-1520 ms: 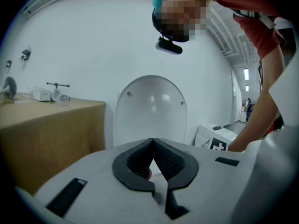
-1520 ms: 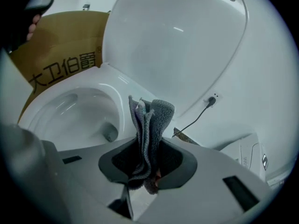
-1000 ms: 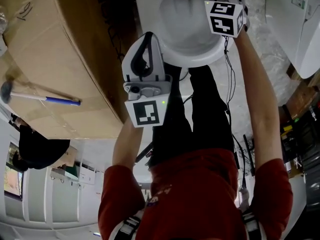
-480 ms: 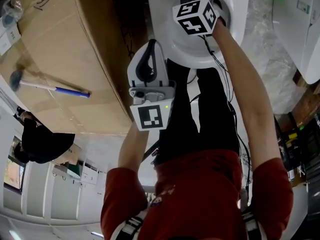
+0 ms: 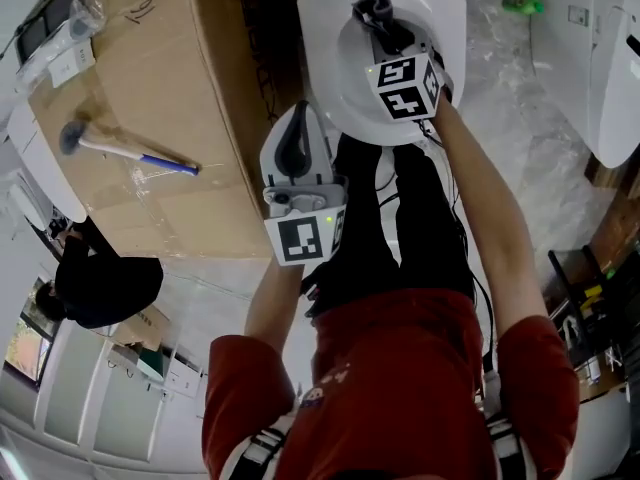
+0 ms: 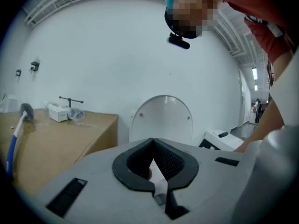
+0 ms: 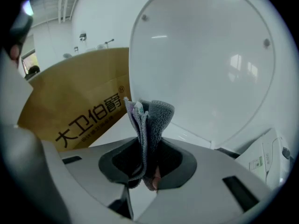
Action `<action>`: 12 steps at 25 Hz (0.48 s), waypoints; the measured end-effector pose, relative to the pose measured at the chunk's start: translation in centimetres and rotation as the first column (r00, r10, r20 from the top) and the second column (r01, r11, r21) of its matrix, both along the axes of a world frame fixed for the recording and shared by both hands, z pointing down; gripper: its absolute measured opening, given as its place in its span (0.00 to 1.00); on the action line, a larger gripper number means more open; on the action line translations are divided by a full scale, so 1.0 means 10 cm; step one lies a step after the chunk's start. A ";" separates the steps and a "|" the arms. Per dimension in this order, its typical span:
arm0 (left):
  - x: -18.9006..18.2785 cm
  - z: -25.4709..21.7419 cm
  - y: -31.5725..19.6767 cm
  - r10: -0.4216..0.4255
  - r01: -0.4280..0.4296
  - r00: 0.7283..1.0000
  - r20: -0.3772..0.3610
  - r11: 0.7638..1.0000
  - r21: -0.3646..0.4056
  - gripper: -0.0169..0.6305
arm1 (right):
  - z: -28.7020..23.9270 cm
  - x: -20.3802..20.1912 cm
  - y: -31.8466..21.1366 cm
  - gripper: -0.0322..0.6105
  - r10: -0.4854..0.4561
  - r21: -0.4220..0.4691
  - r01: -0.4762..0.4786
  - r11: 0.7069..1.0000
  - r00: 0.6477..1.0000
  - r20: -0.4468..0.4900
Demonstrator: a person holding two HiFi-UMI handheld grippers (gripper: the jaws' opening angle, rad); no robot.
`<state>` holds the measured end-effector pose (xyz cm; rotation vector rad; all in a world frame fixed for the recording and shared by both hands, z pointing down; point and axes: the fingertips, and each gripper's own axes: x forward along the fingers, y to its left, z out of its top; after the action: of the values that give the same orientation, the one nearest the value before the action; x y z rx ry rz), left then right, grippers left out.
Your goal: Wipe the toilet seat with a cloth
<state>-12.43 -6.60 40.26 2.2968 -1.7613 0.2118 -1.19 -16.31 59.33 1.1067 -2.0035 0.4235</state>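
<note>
Your right gripper [image 7: 148, 143] clenches a folded grey cloth [image 7: 152, 118] above the white oval toilet seat [image 5: 322, 78] at top centre; your left gripper [image 6: 153, 143] is clenched empty

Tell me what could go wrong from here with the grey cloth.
Only a short fold of the grey microfibre cloth sticks past the right gripper, so its hard tips might scrape the white toilet seat. The raised white lid stands close ahead; a forward stroke could knock it.

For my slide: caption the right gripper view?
Right gripper clamps a folded grey cloth before the raised white toilet lid.
</note>
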 end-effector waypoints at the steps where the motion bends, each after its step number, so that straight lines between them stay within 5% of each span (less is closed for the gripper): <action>1: 0.03 -0.11 0.03 0.006 -0.006 1.000 0.012 1.000 0.017 0.05 | -0.14 0.06 0.11 0.17 0.009 0.003 -0.009 1.000 1.000 0.016; 12: 0.76 -1.10 0.42 0.097 -0.097 0.995 0.026 0.995 -0.011 0.05 | -1.89 0.94 1.44 0.17 0.114 0.027 -0.121 0.992 0.975 0.190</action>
<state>-4.82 -2.43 29.26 2.3854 -1.6579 0.2686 8.18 -1.96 40.42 1.2539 -2.1236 0.5725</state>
